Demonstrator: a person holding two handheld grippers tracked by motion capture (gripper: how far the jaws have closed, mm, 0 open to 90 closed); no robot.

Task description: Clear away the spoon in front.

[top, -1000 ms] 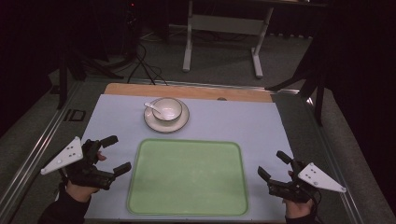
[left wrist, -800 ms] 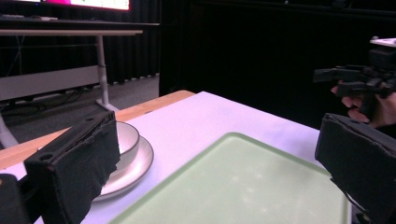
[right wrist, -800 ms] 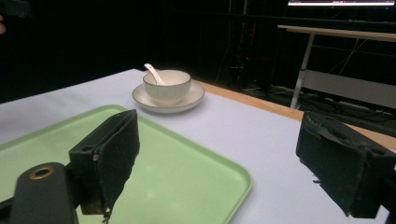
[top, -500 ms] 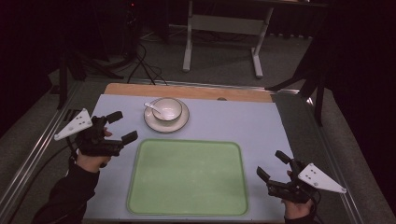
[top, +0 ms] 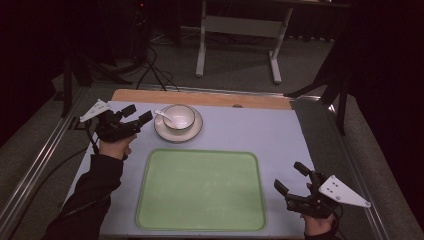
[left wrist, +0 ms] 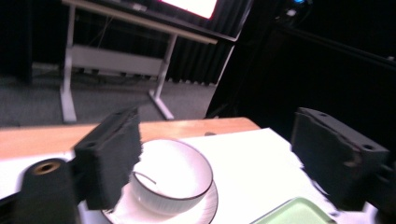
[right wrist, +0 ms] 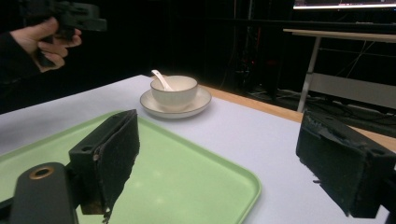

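Observation:
A white bowl (top: 179,116) with a white spoon (top: 162,116) in it stands on a white saucer (top: 195,131) toward the far side of the pale table (top: 250,130). In front of it lies an empty green tray (top: 200,190). My left gripper (top: 139,113) hovers open just left of the saucer, jaws pointing at the bowl (left wrist: 173,177). My right gripper (top: 290,176) rests open by the tray's right front corner, nothing between its jaws. In the right gripper view the bowl (right wrist: 173,91) and tray (right wrist: 187,182) lie ahead.
A wooden strip (top: 200,97) edges the far side of the table. Beyond it stand a metal-legged stand (top: 237,30) and cables (top: 150,70) on the grey floor. Metal rails (top: 35,165) run along the table's sides.
My left gripper has travelled away from me, from beside the tray's left edge up to the left of the saucer. The right gripper has stayed put.

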